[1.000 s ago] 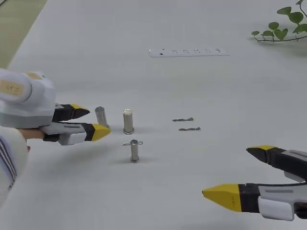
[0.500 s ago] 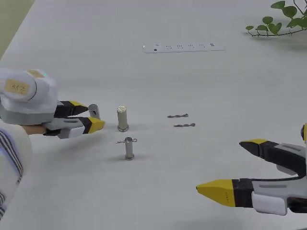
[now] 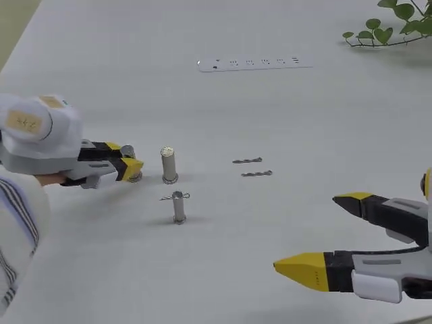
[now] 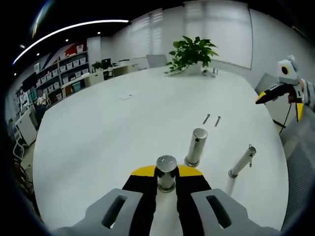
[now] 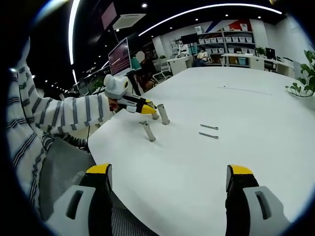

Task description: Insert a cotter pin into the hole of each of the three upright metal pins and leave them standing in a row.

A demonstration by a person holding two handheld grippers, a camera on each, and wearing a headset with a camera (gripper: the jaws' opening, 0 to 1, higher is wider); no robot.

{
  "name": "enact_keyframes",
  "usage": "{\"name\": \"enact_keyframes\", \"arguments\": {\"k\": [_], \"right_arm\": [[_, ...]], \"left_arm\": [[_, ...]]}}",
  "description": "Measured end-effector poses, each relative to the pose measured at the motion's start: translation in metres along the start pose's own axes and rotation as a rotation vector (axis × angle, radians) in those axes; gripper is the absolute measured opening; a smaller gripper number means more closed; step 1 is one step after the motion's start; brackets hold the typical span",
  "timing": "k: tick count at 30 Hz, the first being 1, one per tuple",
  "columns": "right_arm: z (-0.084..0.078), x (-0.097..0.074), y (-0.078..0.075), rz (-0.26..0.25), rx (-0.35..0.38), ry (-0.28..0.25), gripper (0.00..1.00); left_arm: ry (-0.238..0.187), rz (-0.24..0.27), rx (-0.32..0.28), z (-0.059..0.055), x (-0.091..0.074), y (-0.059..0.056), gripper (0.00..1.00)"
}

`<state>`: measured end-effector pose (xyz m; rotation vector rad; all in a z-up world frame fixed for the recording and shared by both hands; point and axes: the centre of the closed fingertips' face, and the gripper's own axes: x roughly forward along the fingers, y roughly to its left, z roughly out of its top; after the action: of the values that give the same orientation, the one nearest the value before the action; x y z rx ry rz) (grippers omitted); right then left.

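Left tool [image 3: 132, 167] is seen low over the desk [image 3: 270, 115], its jaws drawn narrow around the shaft of the first metal pin [image 4: 166, 169], which is held upright between the yellow tips; whether its base rests on the desk cannot be told. Just beside it, the second metal pin [image 3: 169, 165] is stood upright and bare. Nearer the person, the third metal pin [image 3: 178, 210] is stood with a fitted cotter pin [image 3: 174, 197] passed through its top. Two loose cotter pins [image 3: 247, 160] [image 3: 257, 173] are laid side by side further right, apart from the pins. Well apart, at the near right, the right tool [image 3: 305, 232] is held with its jaws spread wide and nothing between them. A white power strip [image 3: 255, 63] and a leafy plant [image 3: 388, 27] are placed at the far side.
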<state>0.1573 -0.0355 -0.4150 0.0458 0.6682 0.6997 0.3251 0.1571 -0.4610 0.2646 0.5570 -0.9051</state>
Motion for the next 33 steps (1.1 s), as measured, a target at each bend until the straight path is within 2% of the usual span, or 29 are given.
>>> {"name": "enact_keyframes", "arguments": {"k": [2,9,12,16,20,26,33], "right_arm": [[0.0,0.0,0.0,0.0,-0.001,-0.001,0.95],[0.002,-0.001,-0.001,-0.004,-0.001,-0.005,0.95],[0.004,-0.001,-0.001,-0.005,-0.004,-0.008,0.95],[0.004,-0.001,-0.002,-0.007,-0.002,-0.011,0.95],[0.004,-0.002,-0.005,-0.022,-0.001,-0.018,0.96],[0.003,-0.003,-0.006,-0.023,-0.008,-0.013,0.96],[0.004,-0.003,-0.003,-0.01,-0.021,-0.016,0.96]], "left_arm": [[-0.001,0.002,0.035,0.0,0.001,0.001,0.1],[0.011,0.02,0.006,0.0,0.0,0.002,0.09],[0.026,0.023,0.028,-0.001,-0.002,0.002,0.09],[0.031,0.02,0.027,-0.002,-0.008,-0.001,0.09],[0.04,0.013,0.067,0.0,-0.016,-0.008,0.09],[0.04,0.011,0.082,0.005,-0.03,-0.02,0.09],[0.038,-0.029,0.111,0.016,-0.041,-0.047,0.09]]}}
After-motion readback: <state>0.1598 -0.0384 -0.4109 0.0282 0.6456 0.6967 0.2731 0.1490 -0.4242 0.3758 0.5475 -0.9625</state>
